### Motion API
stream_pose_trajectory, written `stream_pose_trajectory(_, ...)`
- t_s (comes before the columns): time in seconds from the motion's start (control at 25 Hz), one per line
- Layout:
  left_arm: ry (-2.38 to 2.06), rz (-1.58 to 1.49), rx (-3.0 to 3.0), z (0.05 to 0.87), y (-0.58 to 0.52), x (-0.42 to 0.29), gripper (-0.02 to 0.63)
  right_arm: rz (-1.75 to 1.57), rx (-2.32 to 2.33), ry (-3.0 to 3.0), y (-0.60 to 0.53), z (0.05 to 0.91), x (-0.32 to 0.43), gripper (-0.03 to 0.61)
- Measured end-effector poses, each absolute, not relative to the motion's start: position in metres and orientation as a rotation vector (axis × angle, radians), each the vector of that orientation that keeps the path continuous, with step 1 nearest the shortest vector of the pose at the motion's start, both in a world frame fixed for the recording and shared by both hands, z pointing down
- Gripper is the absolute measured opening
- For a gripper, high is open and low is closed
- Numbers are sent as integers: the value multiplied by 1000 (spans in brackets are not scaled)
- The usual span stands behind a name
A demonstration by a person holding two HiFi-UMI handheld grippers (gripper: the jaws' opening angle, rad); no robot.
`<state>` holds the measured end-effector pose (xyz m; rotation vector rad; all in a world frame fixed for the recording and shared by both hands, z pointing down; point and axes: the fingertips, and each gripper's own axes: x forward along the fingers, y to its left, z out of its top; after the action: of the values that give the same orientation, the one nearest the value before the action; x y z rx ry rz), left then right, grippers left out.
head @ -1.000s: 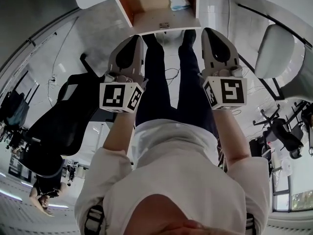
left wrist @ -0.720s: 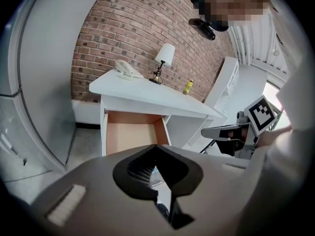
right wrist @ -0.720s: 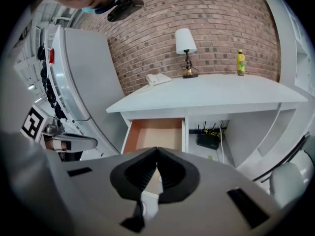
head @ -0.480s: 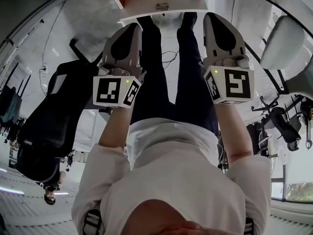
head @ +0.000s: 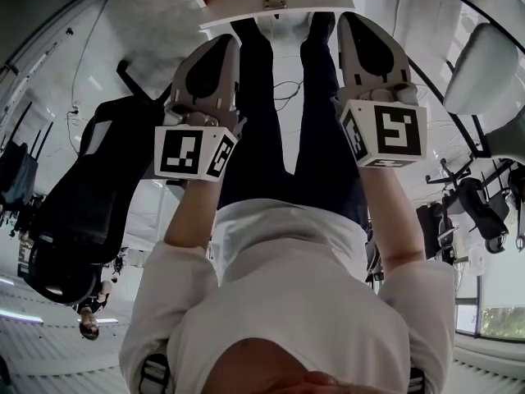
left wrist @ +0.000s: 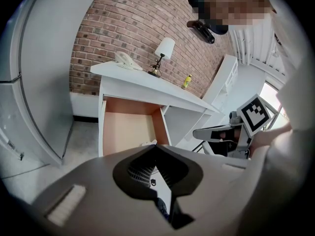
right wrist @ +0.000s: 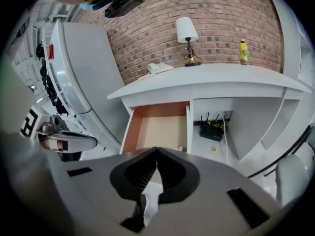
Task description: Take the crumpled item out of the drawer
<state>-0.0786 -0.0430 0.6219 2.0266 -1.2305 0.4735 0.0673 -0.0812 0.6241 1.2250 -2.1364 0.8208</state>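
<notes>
The white desk's drawer [left wrist: 129, 128] stands pulled open, its pale wood bottom showing [right wrist: 158, 126]. A small white scrap of the crumpled item [left wrist: 149, 143] peeks over my left gripper's body at the drawer's near end, and it also shows in the right gripper view [right wrist: 179, 148]. In the head view only the drawer's front [head: 275, 5] shows at the top edge. My left gripper [head: 232, 43] and right gripper [head: 349, 21] hang side by side in front of the drawer, short of it. Both are shut with nothing between the jaws.
The person's dark-trousered legs [head: 279, 113] stand between the grippers. A black office chair [head: 90, 212] is at the left, a white chair [head: 484, 76] at the right. On the desk stand a lamp [right wrist: 186, 33], a phone [right wrist: 158, 68] and a yellow bottle [right wrist: 242, 51]. A router [right wrist: 212, 132] sits underneath.
The drawer has slid up to the head view's top edge, and the crumpled item has left that view. Both grippers have sunk a little, still shut.
</notes>
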Motion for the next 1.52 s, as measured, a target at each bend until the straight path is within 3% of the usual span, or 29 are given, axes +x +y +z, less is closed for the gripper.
stream_pose_trajectory(0.24, -1206, 473, 2043, 622, -40, -70, 8, 825, 1140, -2125, -85, 645, 64, 15)
stream_pose_trajectory(0.32, -1200, 474, 2046, 623, -38, -68, 8, 851, 1132, -2111, -89, 654, 63, 181)
stream_pose_trajectory(0.44, -1196, 476, 2045, 623, -35, -67, 8, 910, 1118, -2090, -96, 669, 62, 250)
stream_pose_trajectory(1.52, -1192, 493, 2020, 635, -41, -75, 8, 835, 967, -1850, -120, 776, 67, 256)
